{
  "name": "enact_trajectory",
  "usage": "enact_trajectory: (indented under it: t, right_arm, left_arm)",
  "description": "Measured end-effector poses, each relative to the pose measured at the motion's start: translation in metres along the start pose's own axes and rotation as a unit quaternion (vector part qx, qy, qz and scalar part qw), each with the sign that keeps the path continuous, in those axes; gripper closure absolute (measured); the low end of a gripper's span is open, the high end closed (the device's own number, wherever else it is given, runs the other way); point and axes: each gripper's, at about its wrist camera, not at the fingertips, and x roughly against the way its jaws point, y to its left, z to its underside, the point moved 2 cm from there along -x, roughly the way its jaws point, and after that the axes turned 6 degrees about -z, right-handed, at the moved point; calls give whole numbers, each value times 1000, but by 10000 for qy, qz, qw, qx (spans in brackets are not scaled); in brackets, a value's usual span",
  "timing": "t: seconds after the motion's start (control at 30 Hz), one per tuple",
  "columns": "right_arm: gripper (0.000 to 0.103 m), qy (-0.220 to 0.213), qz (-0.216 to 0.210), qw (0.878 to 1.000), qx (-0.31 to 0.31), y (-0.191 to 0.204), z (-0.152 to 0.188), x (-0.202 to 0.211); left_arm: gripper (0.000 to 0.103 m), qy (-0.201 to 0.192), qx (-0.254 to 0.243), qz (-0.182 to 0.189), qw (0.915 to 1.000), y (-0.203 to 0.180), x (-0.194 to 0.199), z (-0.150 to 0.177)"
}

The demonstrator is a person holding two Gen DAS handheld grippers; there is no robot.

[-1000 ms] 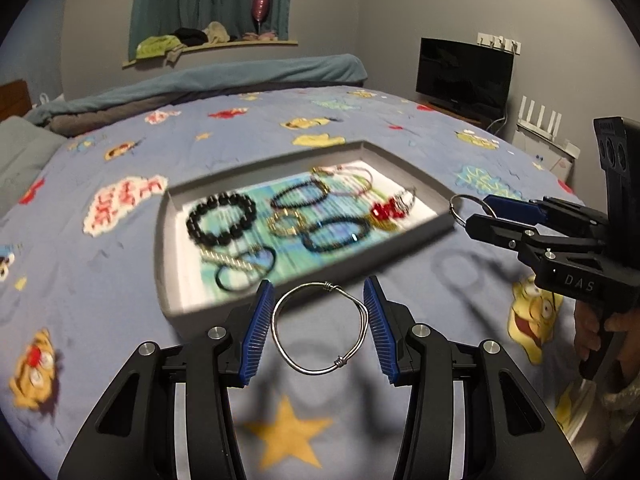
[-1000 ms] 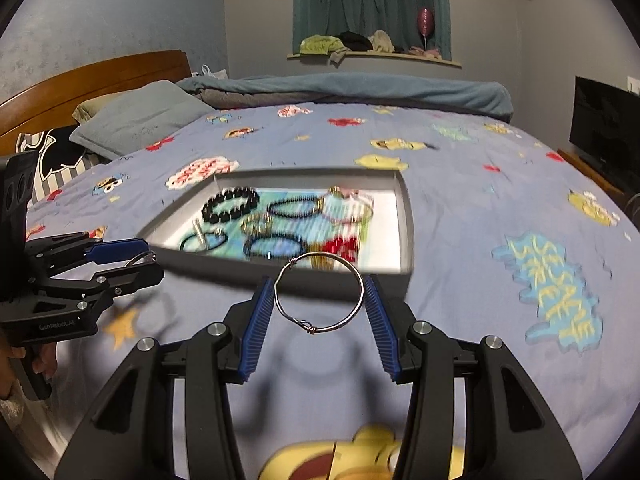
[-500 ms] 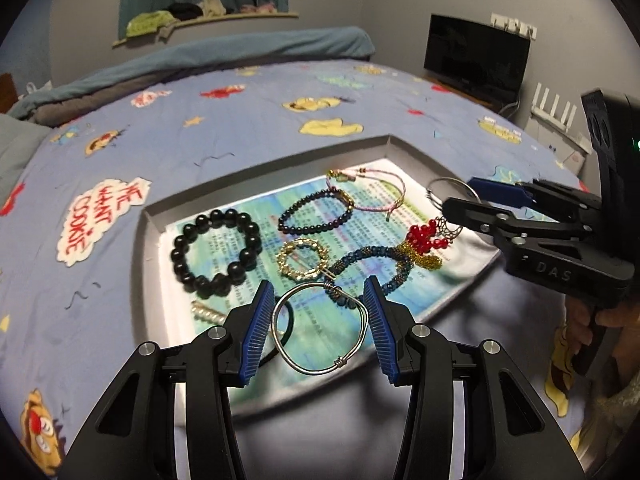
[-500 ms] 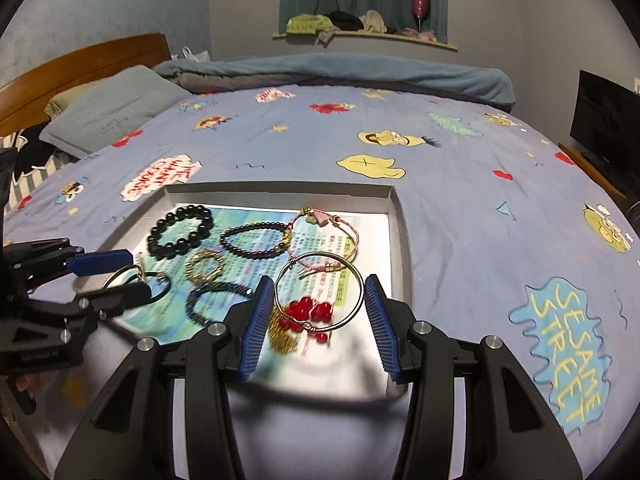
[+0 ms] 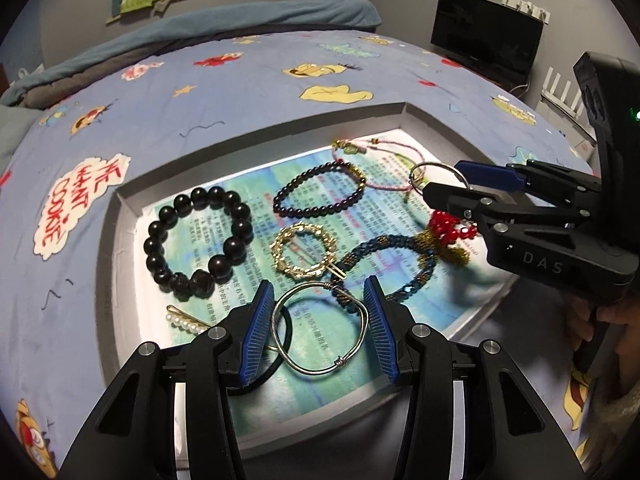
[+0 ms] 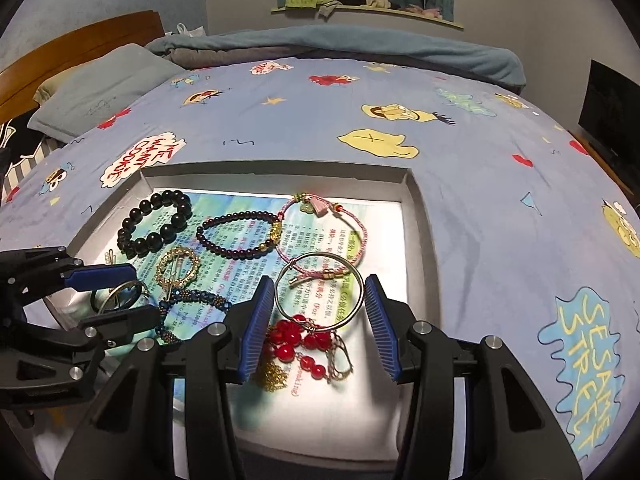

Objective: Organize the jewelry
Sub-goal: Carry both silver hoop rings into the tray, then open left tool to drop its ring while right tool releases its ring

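A grey shallow tray point(image 5: 109, 264) point(image 6: 421, 216) lined with printed paper lies on the bed. It holds a black bead bracelet point(image 5: 218, 266) point(image 6: 154, 240), a dark purple bead bracelet point(image 5: 320, 211) point(image 6: 240, 255), a gold ring bracelet point(image 5: 280, 246) point(image 6: 160, 268), a blue bead bracelet point(image 5: 416, 280), red beads point(image 5: 442, 224) point(image 6: 286, 338) and a pink cord bracelet point(image 6: 362, 236). My left gripper point(image 5: 320, 320) is shut on a silver wire bangle point(image 5: 340, 361) over the tray's near edge. My right gripper point(image 6: 320, 312) is shut on a second silver bangle point(image 6: 310, 323) above the red beads.
A pearl hair pin point(image 5: 184, 320) and a black hair tie point(image 5: 286, 332) lie at the tray's near left. The blue cartoon bedsheet point(image 6: 460, 184) surrounds the tray. A rolled duvet point(image 6: 360, 46), a pillow point(image 6: 104, 84) and a dark screen point(image 5: 486, 36) lie beyond. A hand point(image 5: 600, 316) grips the right tool.
Both grippers have come forward and tilted down, carrying their bangles from short of the tray to over it. The tray now fills the middle of both views.
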Motion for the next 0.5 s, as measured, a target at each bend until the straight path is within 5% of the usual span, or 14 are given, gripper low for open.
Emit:
enact_trajectory:
  t: [0.5]
  right_arm:
    - [56, 183, 15, 9997, 137, 5, -1, -13]
  left_arm:
    - [55, -73, -54, -50, 9999, 0, -4, -2]
